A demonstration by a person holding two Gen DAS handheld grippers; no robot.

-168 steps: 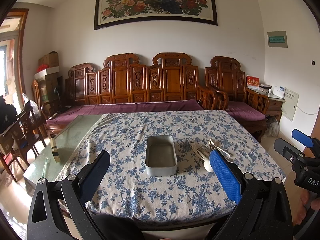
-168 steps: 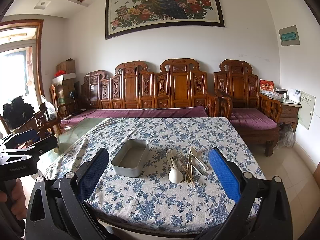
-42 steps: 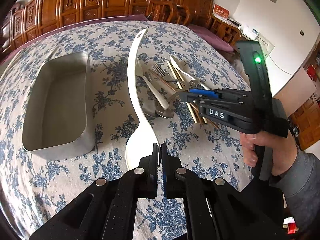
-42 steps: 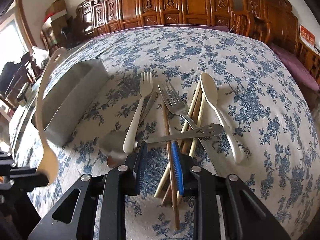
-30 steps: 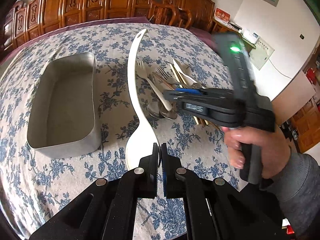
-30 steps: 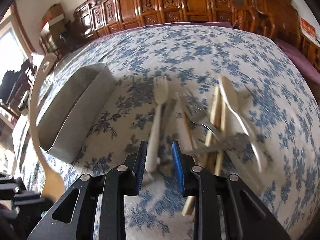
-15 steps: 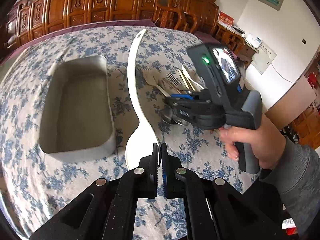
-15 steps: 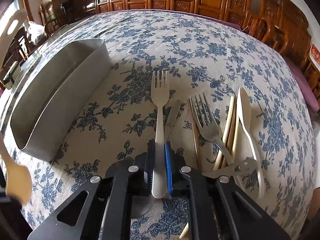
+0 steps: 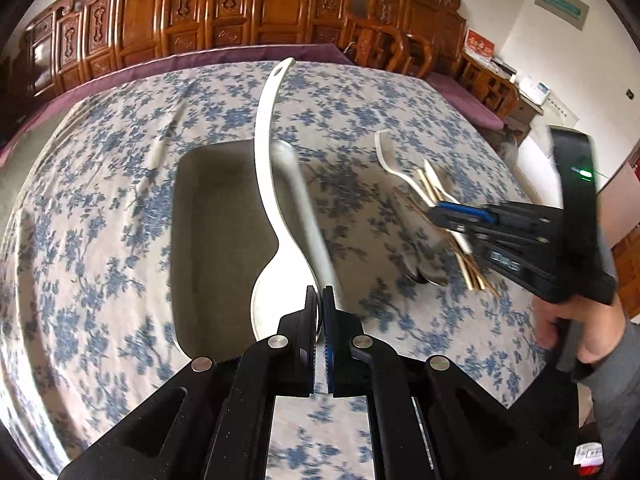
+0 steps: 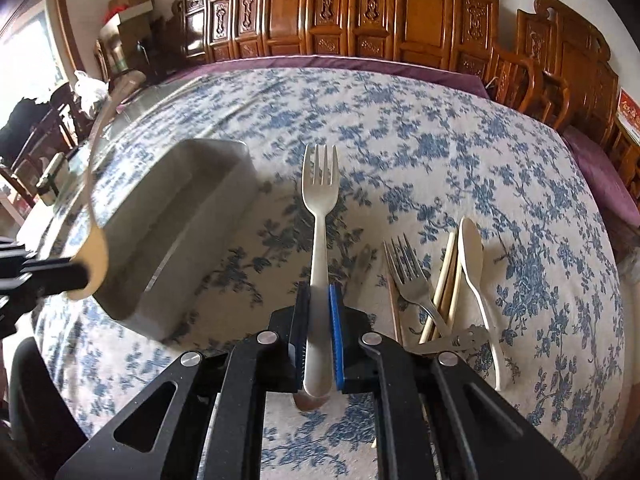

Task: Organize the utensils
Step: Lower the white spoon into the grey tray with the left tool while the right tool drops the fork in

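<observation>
My left gripper (image 9: 319,312) is shut on the bowl of a large white ladle spoon (image 9: 267,184), held over the metal tin (image 9: 208,248). My right gripper (image 10: 319,320) is shut on the handle of a cream plastic fork (image 10: 320,208), lifted above the cloth to the right of the tin (image 10: 176,216). In the left wrist view the right gripper (image 9: 440,216) shows at the right with the fork (image 9: 390,160). In the right wrist view the ladle (image 10: 94,216) and the left gripper (image 10: 80,274) show at the left edge.
A metal fork (image 10: 412,280), chopsticks (image 10: 444,280), a cream spoon (image 10: 476,264) and a metal utensil handle (image 10: 460,340) lie in a pile on the blue-flowered tablecloth (image 10: 400,140). Carved wooden benches (image 10: 360,12) stand behind the table.
My left gripper has carried the ladle left, over the tin. My right gripper closed on the cream fork and has lifted it off the pile.
</observation>
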